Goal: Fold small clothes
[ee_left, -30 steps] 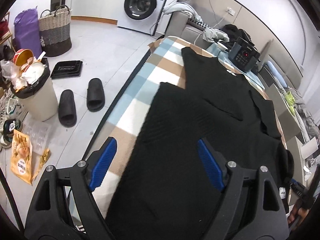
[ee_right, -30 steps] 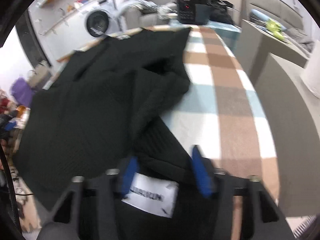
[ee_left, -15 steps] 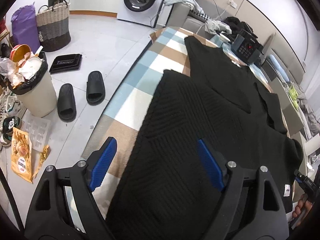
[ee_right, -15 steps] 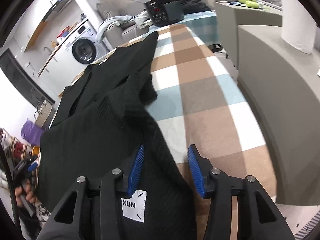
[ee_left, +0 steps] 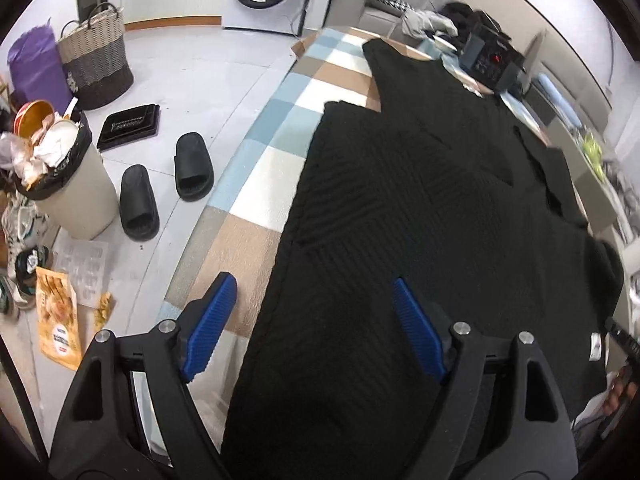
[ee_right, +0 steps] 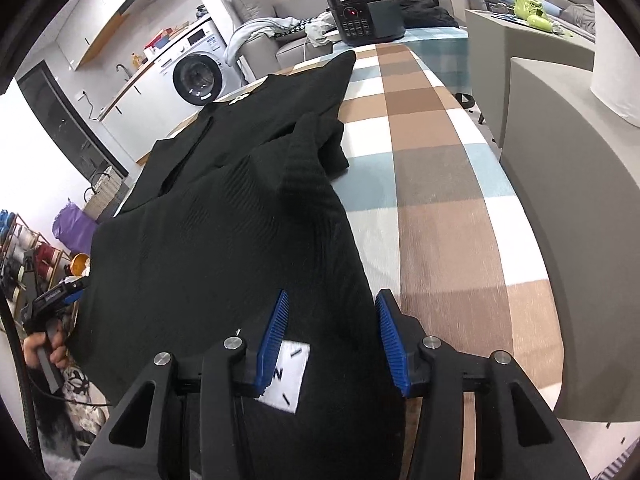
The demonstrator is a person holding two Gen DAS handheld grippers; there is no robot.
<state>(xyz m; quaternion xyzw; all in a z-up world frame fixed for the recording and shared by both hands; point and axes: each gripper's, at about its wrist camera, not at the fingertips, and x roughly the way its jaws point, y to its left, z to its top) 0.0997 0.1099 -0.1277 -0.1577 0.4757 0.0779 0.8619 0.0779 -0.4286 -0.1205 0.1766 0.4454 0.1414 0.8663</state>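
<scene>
Both tongs, left and right, apparently straddle the black garment unclamped.

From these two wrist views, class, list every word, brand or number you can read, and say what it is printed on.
"SUPOR": on the black electric cooker at the far end of the checked table.
"N", with stray strokes: on the white label of the black knitted garment, partly hidden by the right tool.
Orange snack bag on the floor: print too small to read.
Cooker buttons: unreadable.
</scene>
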